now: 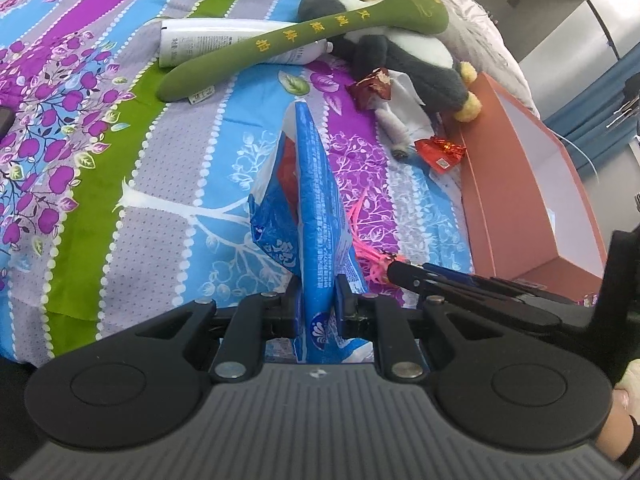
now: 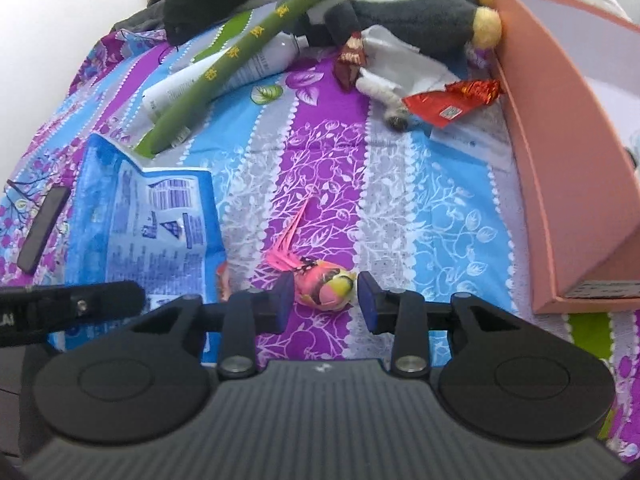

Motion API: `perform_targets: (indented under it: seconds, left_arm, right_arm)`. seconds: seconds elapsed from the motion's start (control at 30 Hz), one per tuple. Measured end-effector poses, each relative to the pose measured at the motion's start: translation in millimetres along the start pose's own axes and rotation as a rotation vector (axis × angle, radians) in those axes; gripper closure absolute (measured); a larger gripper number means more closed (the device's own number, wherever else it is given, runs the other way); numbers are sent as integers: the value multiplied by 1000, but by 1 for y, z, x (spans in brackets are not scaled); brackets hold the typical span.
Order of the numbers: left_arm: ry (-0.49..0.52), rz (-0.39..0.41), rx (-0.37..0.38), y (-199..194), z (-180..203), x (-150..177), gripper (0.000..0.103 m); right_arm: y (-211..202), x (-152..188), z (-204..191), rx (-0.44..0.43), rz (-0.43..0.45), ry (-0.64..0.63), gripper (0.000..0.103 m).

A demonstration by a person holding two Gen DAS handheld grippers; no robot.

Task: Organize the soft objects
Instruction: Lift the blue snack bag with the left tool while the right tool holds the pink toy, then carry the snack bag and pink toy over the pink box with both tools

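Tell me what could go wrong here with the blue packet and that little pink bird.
1. The left gripper pinches only the bottom edge of the blue packet, so it may flop or slip out.
2. The right gripper is open around the pink bird; closing could squash it or snag its feather tail.

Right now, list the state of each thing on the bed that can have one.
Left tongs: shut on the blue packet.
Blue packet: held edge-up, crumpled.
Right tongs: open around the pink bird toy, pads clear of it.
Pink bird toy: lying on the bedsheet.
Orange box: open, no lid on it.
Green stick: resting across the white tube.
White tube: lying flat, capped.
Penguin plush: lying down.
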State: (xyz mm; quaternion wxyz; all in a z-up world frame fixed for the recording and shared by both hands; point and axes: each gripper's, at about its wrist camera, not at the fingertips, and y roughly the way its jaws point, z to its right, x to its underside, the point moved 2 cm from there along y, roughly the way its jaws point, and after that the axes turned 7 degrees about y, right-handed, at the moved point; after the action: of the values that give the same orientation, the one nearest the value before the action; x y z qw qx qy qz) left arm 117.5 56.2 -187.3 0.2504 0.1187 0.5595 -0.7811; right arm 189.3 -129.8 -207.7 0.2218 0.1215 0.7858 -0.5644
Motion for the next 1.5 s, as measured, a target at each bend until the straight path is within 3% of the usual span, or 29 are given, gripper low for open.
perform_targets:
  seconds: [0.1,0.17,0.4,0.67,1.13,1.33,1.5]
  left_arm:
    - [-5,-6,-4,2,-2,0,85]
    - [-6,-8,-7,4,-2,0,85]
    - [12,3,-6,0,3,-6,85]
    - [74,49,15,-17,26,-25,85]
    - [249,202,101,-70,107,-104,85]
    - [326,244,155,-77,158,-136,85]
    - [358,212,226,-61,199,-152,85]
  right_arm:
    - [6,1,0,-16,-9,9,65]
    - [8,1,-2,-9,-9,2,77]
    - [-17,-4,1,-3,40,6,80]
    - [-77,-27,8,-9,162,8,80]
    - [-185,-93,18,5,436,-30,80]
    - [-220,-109,49,88,510,-21,80]
    - [-228,-115,91,173,511,43,80]
